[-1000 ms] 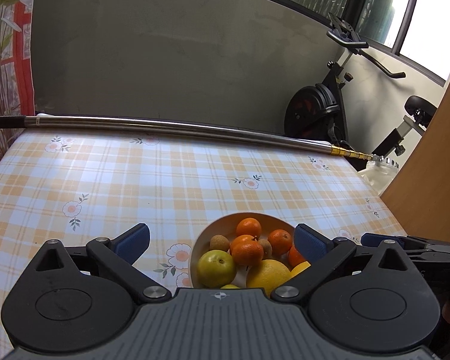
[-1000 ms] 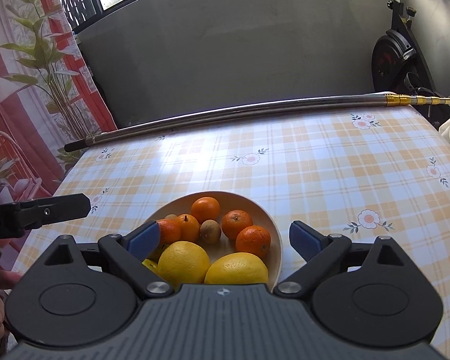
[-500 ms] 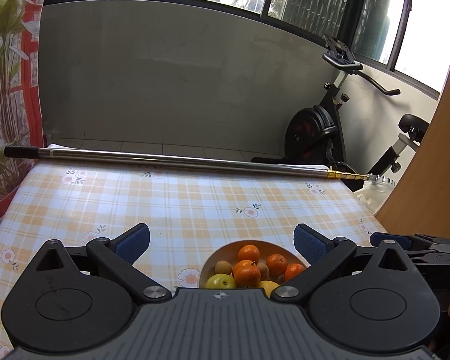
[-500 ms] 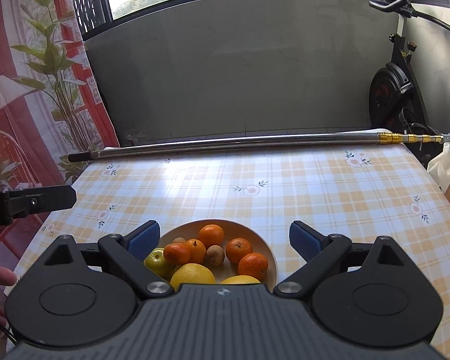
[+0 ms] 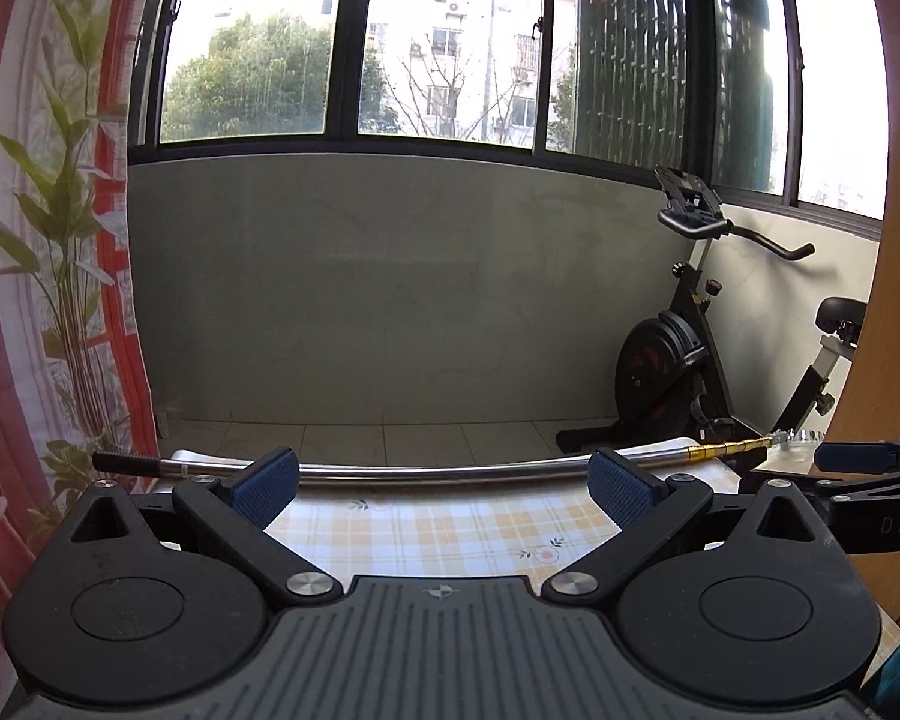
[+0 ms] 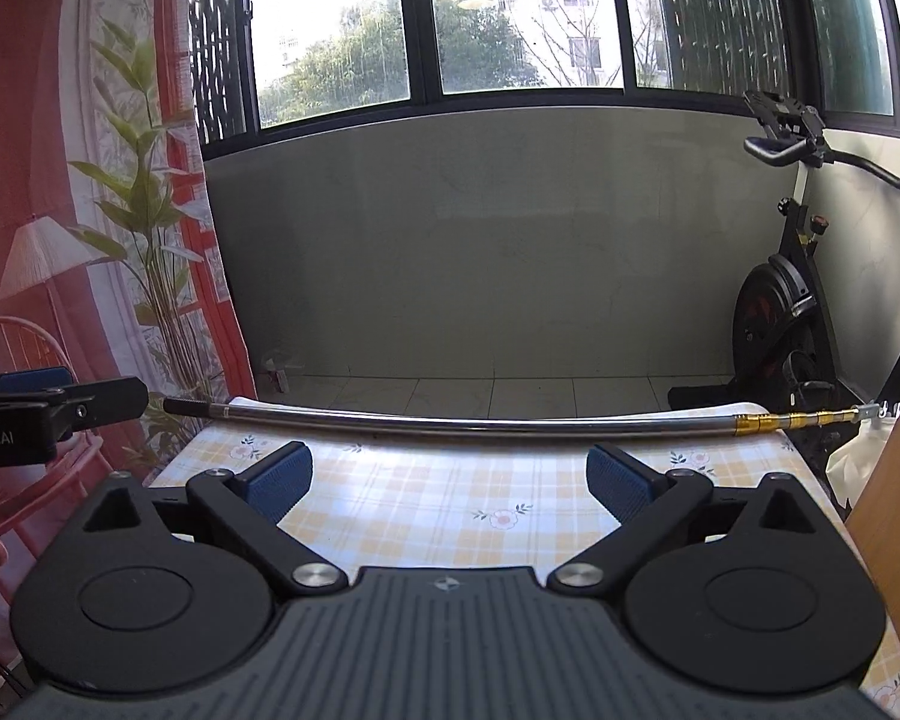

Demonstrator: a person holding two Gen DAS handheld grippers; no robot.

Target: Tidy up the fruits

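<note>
No fruit and no bowl show in either view now; they lie below the frames, hidden behind the gripper bodies. My left gripper [image 5: 444, 483] is open and empty, its blue pads wide apart, held level over the checked tablecloth [image 5: 450, 531]. My right gripper [image 6: 449, 477] is open and empty too, over the same tablecloth [image 6: 450, 498]. The right gripper's finger shows at the right edge of the left wrist view [image 5: 858, 457]. The left gripper's finger shows at the left edge of the right wrist view [image 6: 60, 405].
A long metal pole [image 5: 450, 471] lies along the table's far edge, also in the right wrist view [image 6: 480, 423]. An exercise bike [image 5: 690, 360] stands at the back right. A wooden panel [image 5: 894, 300] rises on the right. A plant-print curtain [image 6: 120, 210] hangs left.
Both grippers have tilted up and drawn back. The bowl of oranges, lemons and green apple has dropped out of both views. The windows and wall now fill the frames. Jaws stay open.
</note>
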